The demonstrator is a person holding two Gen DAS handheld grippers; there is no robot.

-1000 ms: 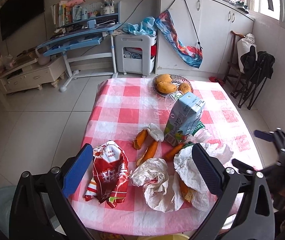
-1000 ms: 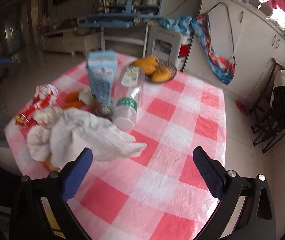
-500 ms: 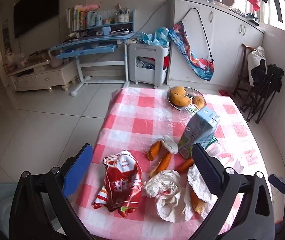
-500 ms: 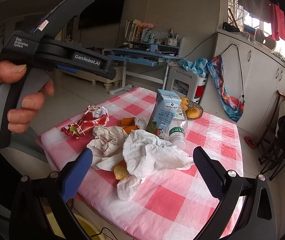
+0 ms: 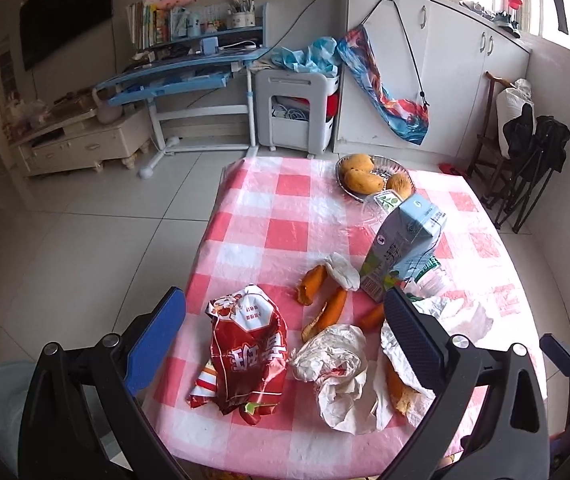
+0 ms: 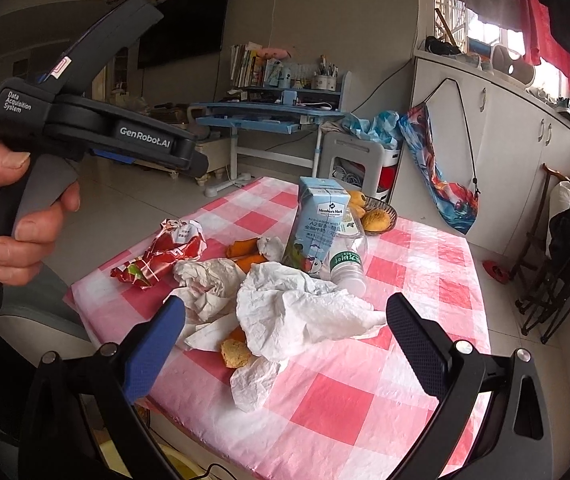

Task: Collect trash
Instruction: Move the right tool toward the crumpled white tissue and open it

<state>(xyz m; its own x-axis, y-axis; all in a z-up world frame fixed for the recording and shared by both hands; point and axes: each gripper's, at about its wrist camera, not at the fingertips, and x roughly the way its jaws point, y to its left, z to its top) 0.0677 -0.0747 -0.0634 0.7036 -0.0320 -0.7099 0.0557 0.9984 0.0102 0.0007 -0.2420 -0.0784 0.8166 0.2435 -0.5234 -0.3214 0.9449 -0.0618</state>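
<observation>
Three mangoes in bowl, upright milk carton

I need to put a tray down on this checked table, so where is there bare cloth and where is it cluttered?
Bare cloth: the far left corner of the pink checked tablecloth, beside the metal bowl of yellow fruit, and the whole side right of the clear plastic bottle. Crowded: the near end, with the red snack bag, crumpled white paper, orange peels and blue milk carton.
</observation>
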